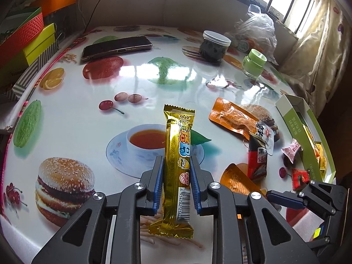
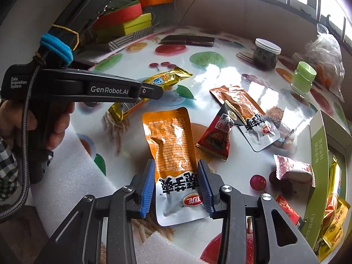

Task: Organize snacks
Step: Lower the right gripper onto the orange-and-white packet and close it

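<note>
My left gripper (image 1: pixel 176 162) is shut on a long gold snack bar (image 1: pixel 177 154), which stands up between the blue pads; it also shows in the right wrist view (image 2: pixel 154 85). My right gripper (image 2: pixel 175 167) is shut on an orange-and-silver snack pouch (image 2: pixel 172 151). A second orange pouch (image 2: pixel 244 112), a red-and-black triangular packet (image 2: pixel 216 136) and a pink wrapped candy (image 2: pixel 292 169) lie on the fruit-print table (image 1: pixel 136 81). A green-and-white box (image 1: pixel 308 132) at the right holds several gold and orange snacks.
A phone (image 1: pixel 116 47), a white-lidded dark jar (image 1: pixel 214 45), a green-lidded jar (image 1: pixel 255 62) and a plastic bag (image 1: pixel 257 28) sit at the far side. Stacked coloured boxes (image 1: pixel 24 39) stand at the left. A small red packet (image 1: pixel 300 177) lies by the box.
</note>
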The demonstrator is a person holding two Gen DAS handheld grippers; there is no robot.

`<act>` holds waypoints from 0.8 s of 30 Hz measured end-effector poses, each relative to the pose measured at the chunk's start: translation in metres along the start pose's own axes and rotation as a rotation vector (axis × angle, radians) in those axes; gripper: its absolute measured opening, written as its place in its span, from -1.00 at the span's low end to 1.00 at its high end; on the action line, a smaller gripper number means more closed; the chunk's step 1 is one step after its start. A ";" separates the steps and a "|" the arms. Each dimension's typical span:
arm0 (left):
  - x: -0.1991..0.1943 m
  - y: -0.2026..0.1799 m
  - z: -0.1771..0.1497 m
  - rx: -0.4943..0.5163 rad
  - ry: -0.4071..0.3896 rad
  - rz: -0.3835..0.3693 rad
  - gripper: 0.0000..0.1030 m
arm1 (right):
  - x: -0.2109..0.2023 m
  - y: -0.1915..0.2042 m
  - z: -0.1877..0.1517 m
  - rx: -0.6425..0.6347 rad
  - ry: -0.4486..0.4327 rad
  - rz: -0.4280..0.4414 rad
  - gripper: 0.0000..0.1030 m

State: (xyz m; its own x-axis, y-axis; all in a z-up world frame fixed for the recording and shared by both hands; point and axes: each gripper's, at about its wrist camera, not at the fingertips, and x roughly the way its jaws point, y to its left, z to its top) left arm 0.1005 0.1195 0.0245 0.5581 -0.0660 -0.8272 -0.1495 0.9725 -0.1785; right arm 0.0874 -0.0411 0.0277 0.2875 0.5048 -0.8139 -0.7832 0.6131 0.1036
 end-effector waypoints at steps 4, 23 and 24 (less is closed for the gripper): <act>-0.005 -0.002 -0.001 0.000 -0.010 0.000 -0.53 | -0.003 0.000 -0.001 0.025 -0.016 -0.003 -0.28; -0.038 -0.028 0.002 0.038 -0.073 -0.063 -0.53 | -0.038 -0.014 -0.013 0.152 -0.102 -0.055 -0.28; -0.040 -0.031 0.002 0.041 -0.075 -0.064 -0.53 | -0.040 -0.016 -0.014 0.157 -0.107 -0.059 -0.28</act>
State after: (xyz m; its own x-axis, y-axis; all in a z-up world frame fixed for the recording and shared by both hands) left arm 0.0848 0.0927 0.0640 0.6248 -0.1125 -0.7726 -0.0789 0.9754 -0.2059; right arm 0.0805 -0.0794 0.0504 0.3938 0.5216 -0.7569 -0.6700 0.7266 0.1521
